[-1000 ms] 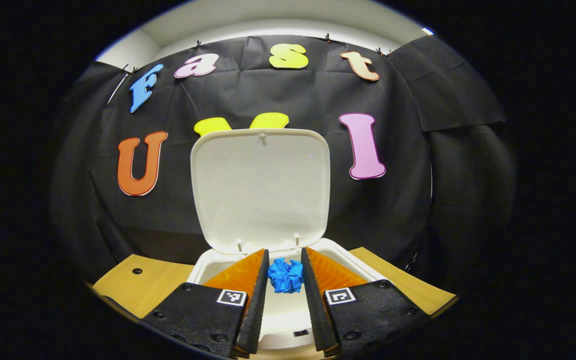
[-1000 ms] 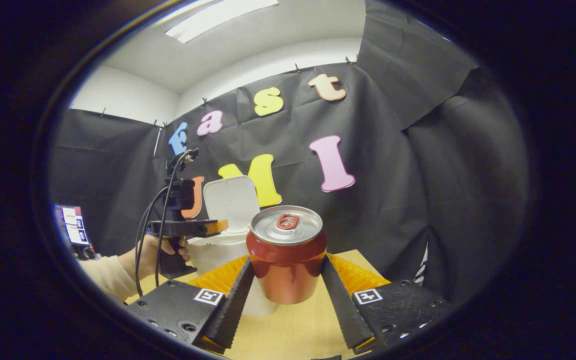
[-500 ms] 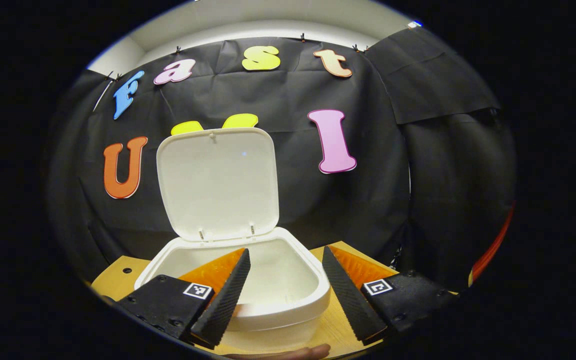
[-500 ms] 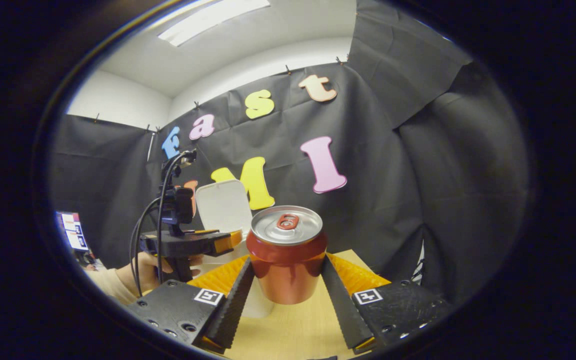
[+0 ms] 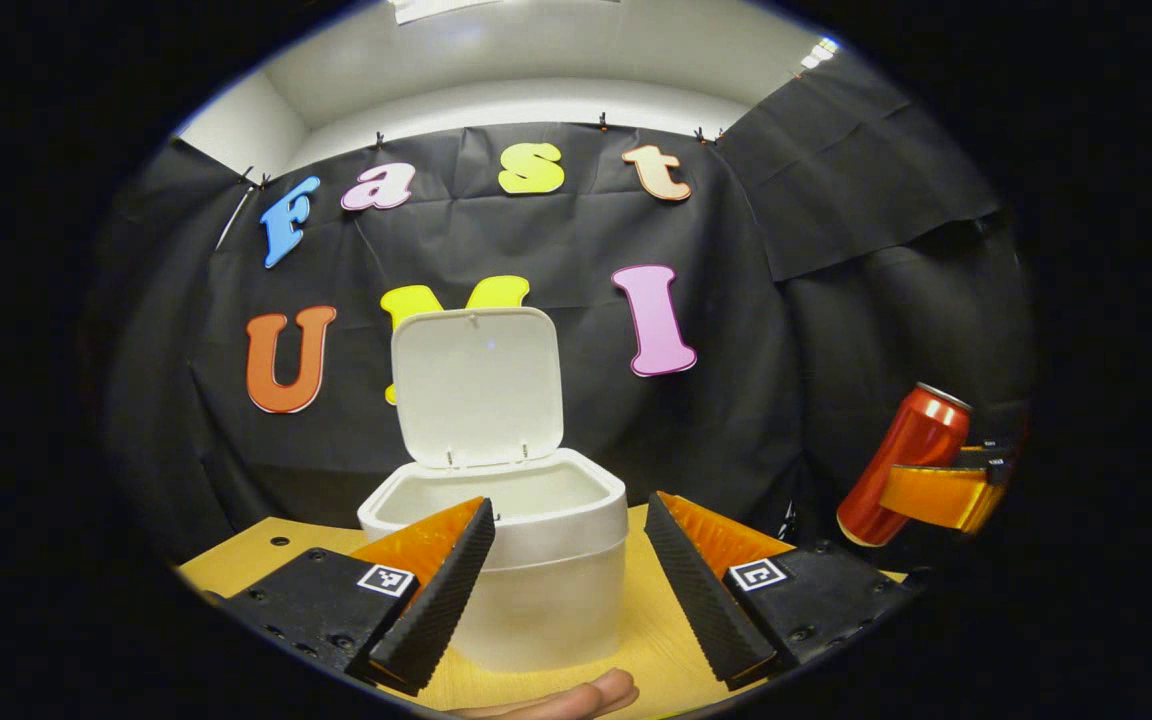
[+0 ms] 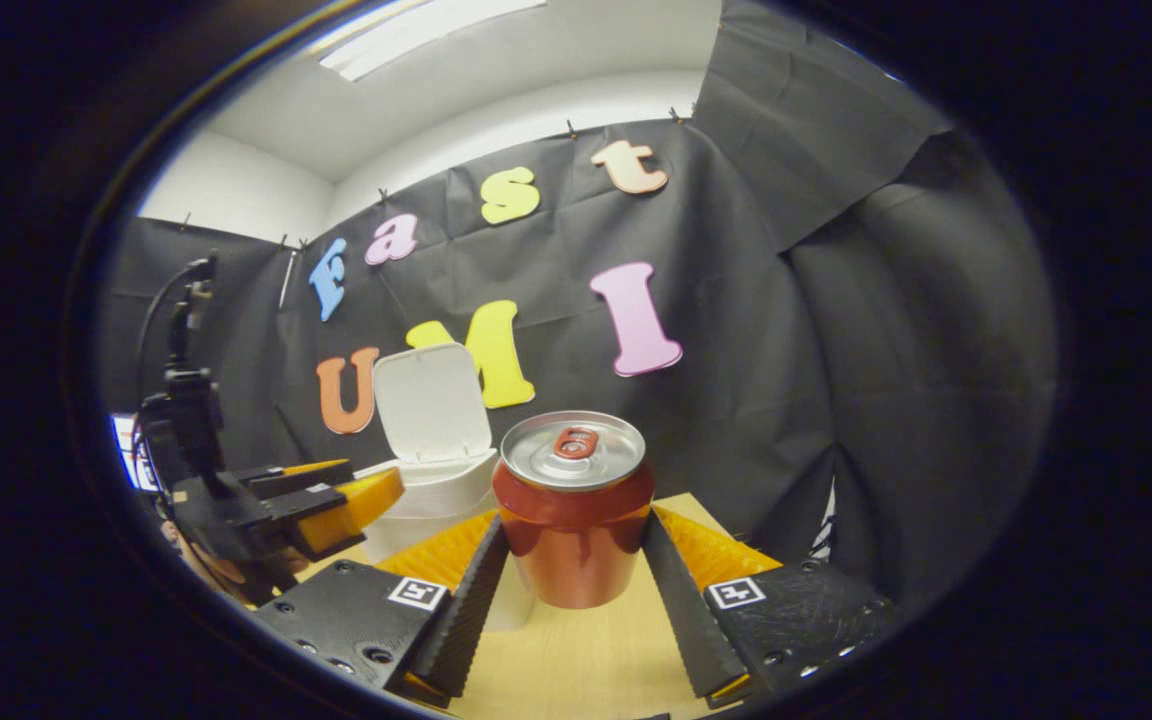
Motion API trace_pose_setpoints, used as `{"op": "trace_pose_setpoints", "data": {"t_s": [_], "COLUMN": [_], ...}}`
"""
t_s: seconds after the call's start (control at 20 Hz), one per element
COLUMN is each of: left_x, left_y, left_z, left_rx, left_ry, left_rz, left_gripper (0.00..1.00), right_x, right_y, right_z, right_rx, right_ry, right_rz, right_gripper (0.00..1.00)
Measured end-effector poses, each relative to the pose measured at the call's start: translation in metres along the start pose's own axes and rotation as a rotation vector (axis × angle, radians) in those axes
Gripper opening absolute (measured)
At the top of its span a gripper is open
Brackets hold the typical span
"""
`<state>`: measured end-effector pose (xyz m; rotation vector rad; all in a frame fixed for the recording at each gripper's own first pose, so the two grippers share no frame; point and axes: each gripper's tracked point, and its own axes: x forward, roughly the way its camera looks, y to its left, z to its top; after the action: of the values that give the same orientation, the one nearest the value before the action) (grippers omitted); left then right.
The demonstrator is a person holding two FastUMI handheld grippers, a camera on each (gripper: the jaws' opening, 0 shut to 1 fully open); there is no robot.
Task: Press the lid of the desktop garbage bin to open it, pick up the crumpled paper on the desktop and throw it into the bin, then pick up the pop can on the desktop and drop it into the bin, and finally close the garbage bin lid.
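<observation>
— What is held by the right hand-held gripper [image 6: 573, 560]?

— The pop can [image 6: 574, 510] is clamped between its two fingers, one pressed on each side of the red body. The can is kept upright, its silver top and pull tab turned up, and its base is seen above the wooden table [image 6: 586, 660]. In the left gripper view the same can [image 5: 902, 465] is seen off to the right, tilted, with a finger of the right hand-held gripper [image 5: 939, 494] laid across its lower half.

— And the left hand-held gripper [image 5: 569, 570]?

— Its fingers are spread well apart, and nothing is held between them. The garbage bin [image 5: 526, 570] is found just ahead of it, between the fingertips and a little beyond them. A fingertip of a person's hand [image 5: 576, 697] is seen at the bottom edge, below the bin.

— How is the bin set?

— It is stood on the table [image 5: 236, 555], and its white lid [image 5: 477, 387] is raised upright at the far side, so the mouth is left open. Its inside cannot be seen down to the bottom. From the right hand-held gripper, the bin [image 6: 436, 490] is placed ahead and to the left, behind the can, with the left hand-held gripper [image 6: 306, 505] seen farther left, beside it.
</observation>
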<state>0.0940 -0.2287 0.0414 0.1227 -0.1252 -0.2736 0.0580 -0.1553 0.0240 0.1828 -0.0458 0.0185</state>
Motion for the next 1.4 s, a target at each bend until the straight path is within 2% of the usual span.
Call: {"op": "trace_pose_setpoints", "data": {"t_s": [0.1, 0.4, 0.55, 0.7, 0.8, 1.1, 1.25, 1.4], "left_x": [-0.02, -0.064, -0.08, -0.09, -0.091, -0.104, -0.113, -0.116], "left_y": [0.002, 0.038, 0.06, 0.084, 0.09, 0.116, 0.134, 0.147], "left_z": [-0.018, -0.063, -0.081, -0.093, -0.093, -0.091, -0.082, -0.085], "left_rx": [0.003, -0.002, 0.011, -0.008, -0.028, -0.046, -0.029, -0.076], "left_ry": [0.022, 0.093, 0.129, 0.151, 0.152, 0.163, 0.146, 0.151], "left_rz": [0.005, 0.111, 0.148, 0.178, 0.163, 0.169, 0.195, 0.208], "left_gripper": [0.98, 0.98, 0.99, 0.99, 0.99, 0.99, 0.99, 0.99], "right_x": [0.005, 0.015, 0.012, 0.003, -0.001, 0.011, 0.029, 0.058], "right_y": [-0.003, -0.016, -0.03, -0.031, -0.026, 0.032, 0.072, 0.114], "right_z": [-0.004, -0.007, -0.015, -0.014, -0.001, 0.032, 0.04, 0.05], "right_rx": [-0.03, -0.029, -0.029, -0.098, -0.145, -0.159, -0.178, -0.196], "right_ry": [0.006, 0.015, 0.047, 0.074, 0.064, 0.042, 0.061, 0.072], "right_rz": [-0.027, -0.087, -0.167, -0.219, -0.244, -0.211, -0.179, -0.145], "right_gripper": [0.79, 0.79, 0.79, 0.79, 0.79, 0.79, 0.79, 0.8]}}
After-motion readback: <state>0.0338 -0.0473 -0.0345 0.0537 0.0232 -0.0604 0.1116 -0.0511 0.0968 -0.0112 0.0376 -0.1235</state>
